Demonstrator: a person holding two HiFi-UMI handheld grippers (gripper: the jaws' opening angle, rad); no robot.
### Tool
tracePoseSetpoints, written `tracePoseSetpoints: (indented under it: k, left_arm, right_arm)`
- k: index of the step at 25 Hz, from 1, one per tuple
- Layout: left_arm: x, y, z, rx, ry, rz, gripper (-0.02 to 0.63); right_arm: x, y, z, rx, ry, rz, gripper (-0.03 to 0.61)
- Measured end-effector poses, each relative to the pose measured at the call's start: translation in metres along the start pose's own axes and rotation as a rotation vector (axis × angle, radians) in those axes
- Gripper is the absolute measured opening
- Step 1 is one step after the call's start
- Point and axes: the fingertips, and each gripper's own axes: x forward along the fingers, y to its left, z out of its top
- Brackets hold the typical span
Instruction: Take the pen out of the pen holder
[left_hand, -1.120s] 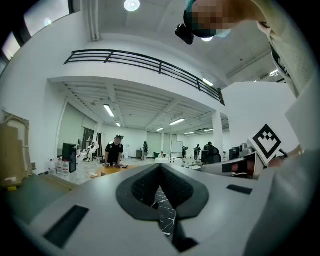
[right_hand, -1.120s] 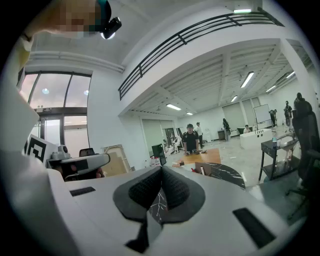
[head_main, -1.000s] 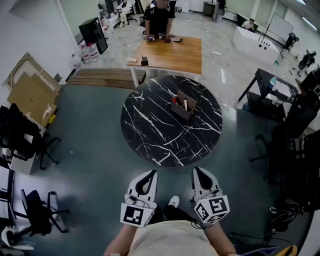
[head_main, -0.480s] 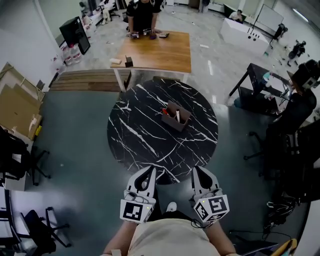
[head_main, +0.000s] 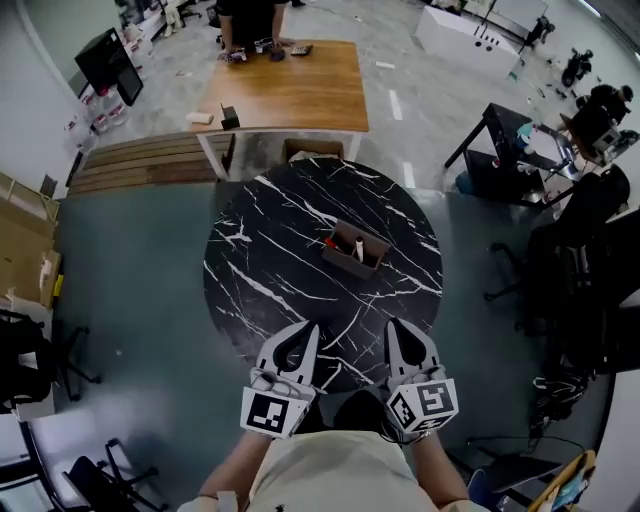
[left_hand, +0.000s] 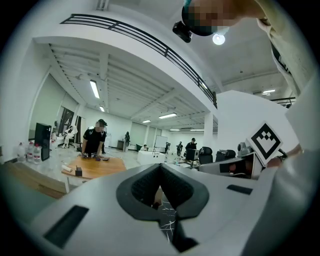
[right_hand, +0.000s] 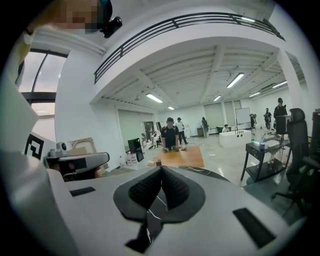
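A brown pen holder (head_main: 355, 249) stands near the middle of a round black marble table (head_main: 260, 270). A red pen (head_main: 330, 242) and a white pen (head_main: 358, 250) stick out of it. My left gripper (head_main: 310, 328) and right gripper (head_main: 393, 326) hover side by side over the table's near edge, well short of the holder. Both are shut with nothing between their jaws. In the left gripper view the left gripper (left_hand: 160, 168) shows its jaws meeting at the tips, with marble (left_hand: 167, 220) in the gap below. The right gripper (right_hand: 161, 169) looks the same in its own view.
A wooden table (head_main: 300, 95) stands just beyond the marble one, with a person (head_main: 250, 18) leaning on its far side. A black desk (head_main: 500, 140) and office chairs (head_main: 590, 250) crowd the right. Wooden slats (head_main: 140, 162) and cardboard (head_main: 20, 245) lie at the left.
The whole view has advanced toward the marble table: the holder sits nearer, and both grippers, earlier over the floor, now reach over the table's near edge. Both stayed shut.
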Motion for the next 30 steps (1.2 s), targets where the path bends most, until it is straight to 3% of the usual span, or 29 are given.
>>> tracePoseSetpoints:
  k: [14, 22, 30]
  left_arm:
    - [0.065, 0.042, -0.019, -0.036, 0.057, 0.032, 0.009]
    - [0.104, 0.052, -0.04, -0.036, 0.109, 0.016, 0.009]
    - [0.13, 0.076, -0.059, -0.069, 0.143, 0.006, 0.009]
  right_arm:
    - [0.088, -0.033, -0.015, -0.021, 0.101, -0.018, 0.017]
    - [0.15, -0.074, -0.051, 0.002, 0.154, -0.108, 0.018]
    - [0.2, -0.096, -0.096, -0.072, 0.224, -0.219, 0.026]
